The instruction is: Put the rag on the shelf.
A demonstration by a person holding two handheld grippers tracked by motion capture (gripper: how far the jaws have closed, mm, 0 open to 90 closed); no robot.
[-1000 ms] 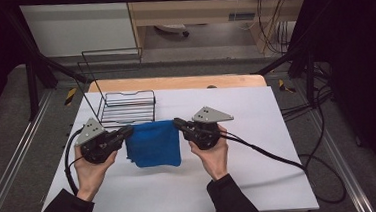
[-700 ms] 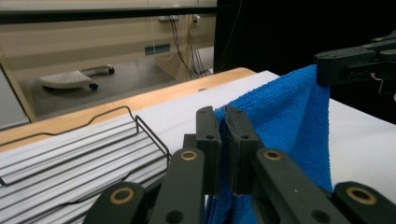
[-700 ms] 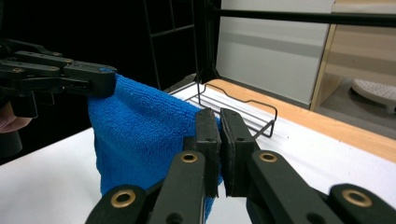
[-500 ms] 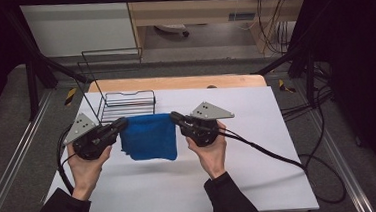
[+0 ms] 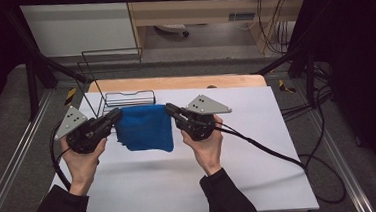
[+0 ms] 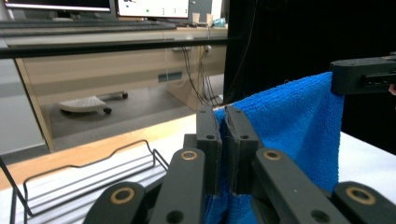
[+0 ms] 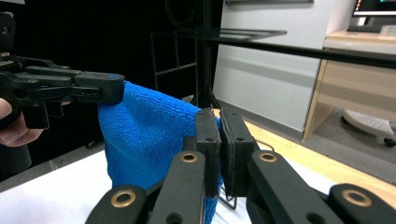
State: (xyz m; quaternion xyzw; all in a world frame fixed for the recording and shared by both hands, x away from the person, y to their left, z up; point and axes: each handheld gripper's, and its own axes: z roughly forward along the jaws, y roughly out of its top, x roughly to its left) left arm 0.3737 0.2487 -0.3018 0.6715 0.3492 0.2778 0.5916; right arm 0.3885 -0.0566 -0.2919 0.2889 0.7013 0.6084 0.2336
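A blue cloth point(image 5: 145, 128) hangs in the air above the white table point(image 5: 181, 181), stretched between both grippers. My left gripper point(image 5: 117, 113) is shut on the cloth's left top corner, and the cloth point(image 6: 289, 126) is pinched between its black jaws. My right gripper point(image 5: 168, 109) is shut on the right top corner, the cloth point(image 7: 144, 135) squeezed between its jaws. In the left gripper view the other gripper point(image 6: 364, 77) grips the far corner. In the right gripper view the other gripper point(image 7: 100, 88) clamps the far corner beside a hand. The cloth's lower edge hangs free above the table.
A black wire rack point(image 5: 128, 97) stands on the table just behind the cloth, seen again as the wire rack point(image 6: 88, 175) in the left gripper view. A wooden strip point(image 5: 174, 83) borders the table's far edge. Cables point(image 5: 269, 148) trail off to the right.
Both grippers have risen and moved toward the far side, lifting the blue cloth off the table. It now hangs stretched between them in front of the wire rack.
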